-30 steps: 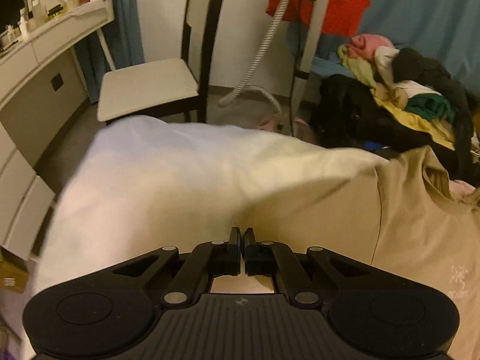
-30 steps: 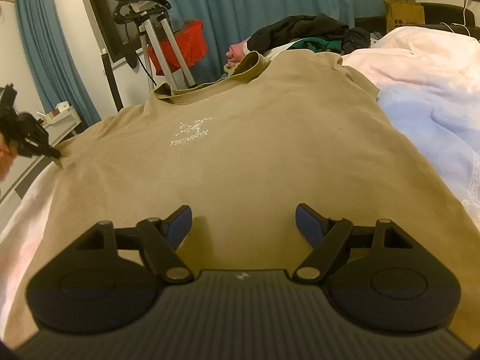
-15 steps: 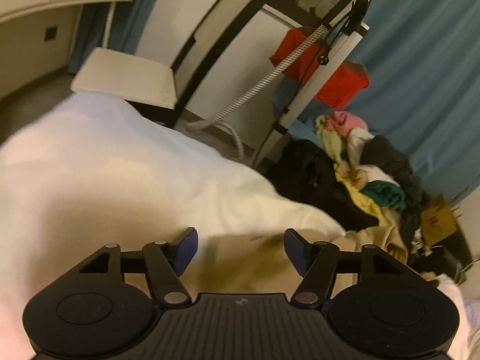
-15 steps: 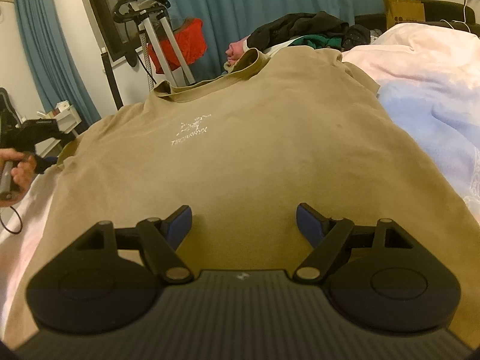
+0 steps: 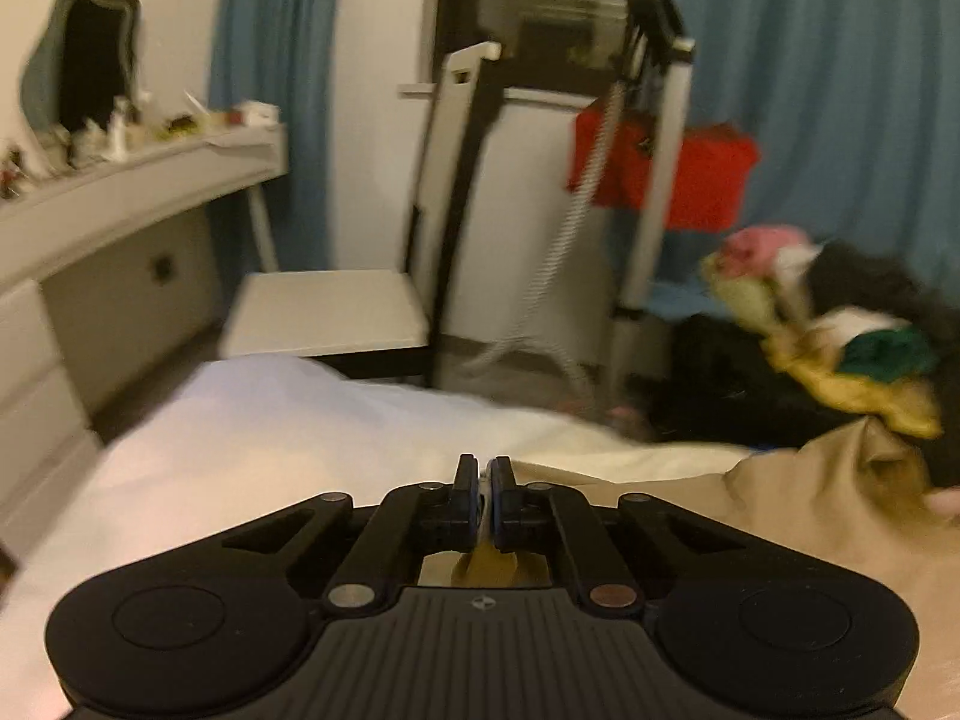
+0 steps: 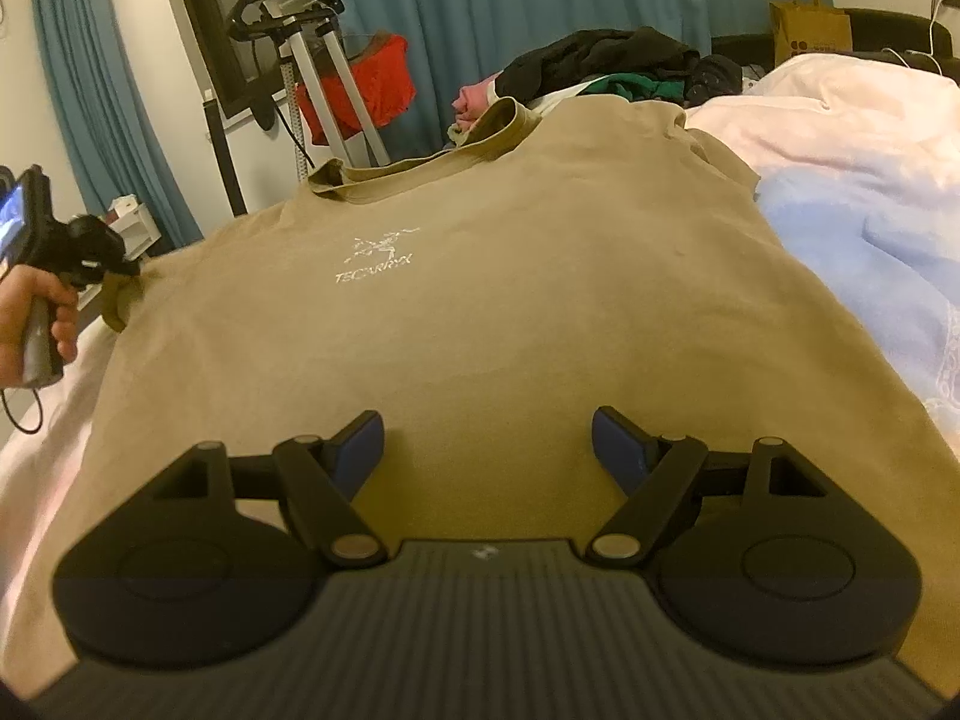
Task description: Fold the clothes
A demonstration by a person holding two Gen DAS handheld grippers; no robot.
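Left wrist view: the left gripper [image 5: 483, 474] is pinched down to a sliver, with a bit of tan fabric visible behind the fingertips. Half a second ago the same jaws stood wide open over the shirt edge, and a second ago they were closed, so that's release then re-grip. View is motion-blurred, so the hand is moving. The tan cotton T-shirt [image 5: 798, 498] runs off to the right over the white bedsheet [image 5: 288, 438]. The heap of mixed loose clothes [image 5: 840, 330] sits far right, and the white chair with black frame [image 5: 336, 312] is beyond the bed edge.

Right wrist view: the right gripper [image 6: 487, 441] has its blue-padded jaws spread wide, holding nothing, hovering over the near hem; no change across the last second. The T-shirt lies flat, front up, white chest logo [image 6: 378, 258] showing, collar at the far end, hem near. At far left the left gripper has the left sleeve tip [image 6: 120, 300] bunched in its fingers, lifted slightly off the sheet. The pale pink duvet [image 6: 852, 138] borders the shirt on the right.

Read: the sleeve grab is fresh, likely for a fold inward or to tug the sleeve flat. Can't tell which. No fold is visible in the body of the shirt.
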